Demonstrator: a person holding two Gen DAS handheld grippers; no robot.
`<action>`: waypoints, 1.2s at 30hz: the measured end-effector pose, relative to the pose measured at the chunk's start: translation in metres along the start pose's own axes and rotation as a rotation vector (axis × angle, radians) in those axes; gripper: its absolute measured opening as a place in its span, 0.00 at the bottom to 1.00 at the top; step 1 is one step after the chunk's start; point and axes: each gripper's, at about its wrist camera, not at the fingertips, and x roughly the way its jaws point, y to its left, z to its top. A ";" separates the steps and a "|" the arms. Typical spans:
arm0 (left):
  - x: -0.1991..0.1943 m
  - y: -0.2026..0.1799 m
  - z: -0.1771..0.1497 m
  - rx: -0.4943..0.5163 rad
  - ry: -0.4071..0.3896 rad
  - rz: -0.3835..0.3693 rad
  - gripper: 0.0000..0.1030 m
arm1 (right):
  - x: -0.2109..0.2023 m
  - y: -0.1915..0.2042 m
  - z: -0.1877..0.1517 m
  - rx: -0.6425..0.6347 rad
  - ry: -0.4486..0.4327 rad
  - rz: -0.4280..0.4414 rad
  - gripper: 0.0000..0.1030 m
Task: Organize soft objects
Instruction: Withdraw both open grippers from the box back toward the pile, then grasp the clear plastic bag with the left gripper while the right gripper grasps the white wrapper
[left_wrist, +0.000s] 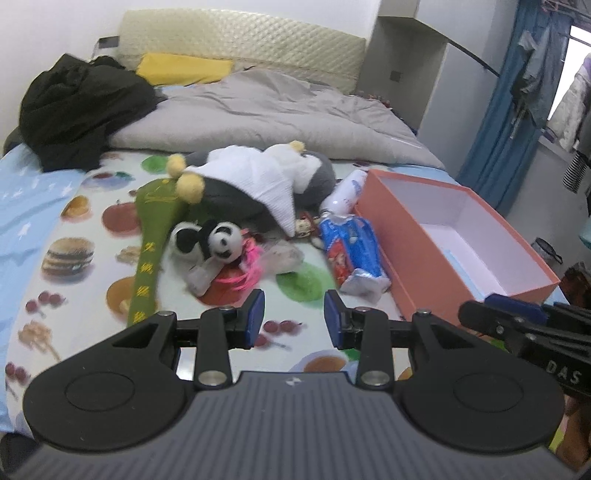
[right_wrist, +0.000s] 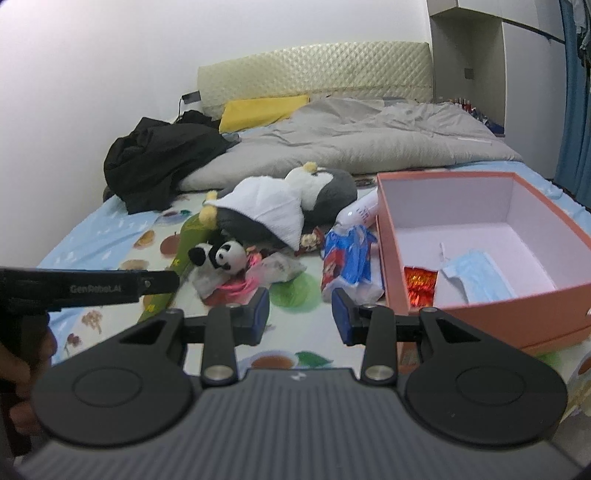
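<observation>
A pile of soft toys lies on the bed's printed sheet: a small panda plush (left_wrist: 218, 242) (right_wrist: 229, 254), a big grey-and-white penguin plush (left_wrist: 258, 177) (right_wrist: 295, 199) with yellow pompoms, a long green pouch (left_wrist: 151, 236), pink strands and a blue-and-red wrapper (left_wrist: 351, 254) (right_wrist: 347, 262). An open pink box (left_wrist: 436, 258) (right_wrist: 476, 306) stands to their right; inside lie a blue face mask (right_wrist: 476, 277) and a red packet (right_wrist: 419, 286). My left gripper (left_wrist: 293, 321) hovers open near the pile, nothing between its fingers. My right gripper (right_wrist: 300, 317) is open too, beside the box's near corner.
A grey duvet (left_wrist: 280, 110), a heap of black clothing (left_wrist: 77, 107) and a yellow pillow (left_wrist: 184, 68) lie toward the padded headboard. A white bottle (left_wrist: 347, 192) rests against the box. A blue curtain (left_wrist: 517, 110) and hanging clothes stand at the right.
</observation>
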 end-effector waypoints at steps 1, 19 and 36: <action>0.000 0.002 -0.002 -0.001 0.003 0.002 0.40 | -0.001 0.002 -0.003 0.003 0.003 0.010 0.39; 0.053 0.056 -0.020 -0.073 0.077 0.078 0.50 | 0.057 0.024 -0.015 -0.034 0.112 0.003 0.39; 0.150 0.101 0.005 -0.117 0.122 0.125 0.57 | 0.171 0.020 0.008 -0.004 0.171 0.043 0.55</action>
